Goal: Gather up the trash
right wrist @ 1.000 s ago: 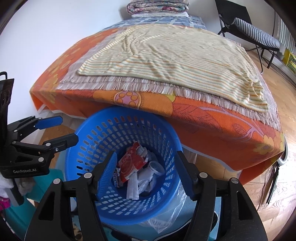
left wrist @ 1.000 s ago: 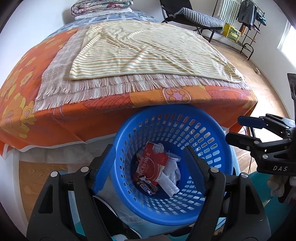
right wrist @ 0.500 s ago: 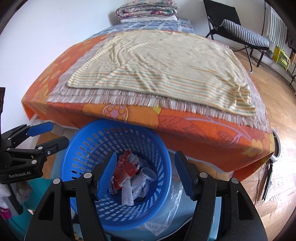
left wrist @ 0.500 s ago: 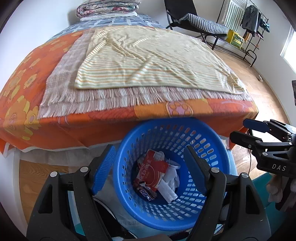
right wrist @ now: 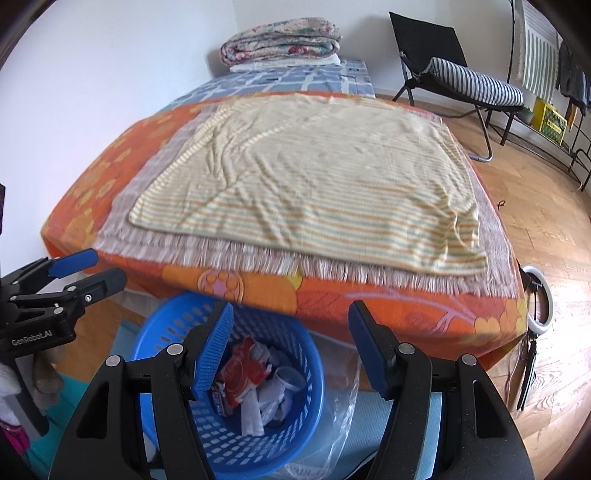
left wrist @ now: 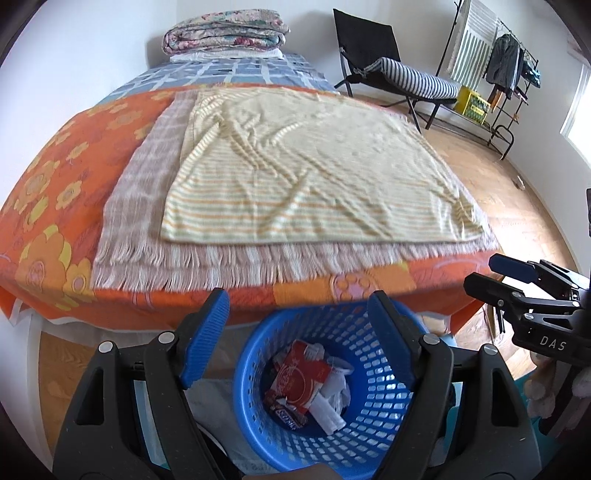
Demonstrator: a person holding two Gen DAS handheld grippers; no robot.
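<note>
Left hand-held gripper (left wrist: 298, 334): jaws spread wide and just now widening, nothing between the blue pads; seen above the basket's opening.
Right hand-held gripper (right wrist: 290, 345): jaws apart, nothing gripped; seen above the basket's right half.
Blue basket (left wrist: 373, 421): perforated plastic, on the floor at the foot of the bed, its far rim tucked under the overhanging bedspread.
Trash (left wrist: 301, 376): inside the basket; a red printed wrapper on top, a dark snack wrapper beneath it, crumpled white paper to the right.
Clear plastic bag (right wrist: 341, 417): on the floor, touching the basket's right side.
Bed (left wrist: 48, 206): orange floral bedspread; a fringed checked throw (left wrist: 147, 177) lies on it, a striped cream blanket (left wrist: 310, 173) on top of that.
Folded quilt (left wrist: 225, 33): stacked at the far end of the bed against the wall.
Folding chair (left wrist: 384, 70): black frame, striped cushion, on the wooden floor right of the bed.
Ring light (right wrist: 539, 299): on the floor by the bed's right corner.
</note>
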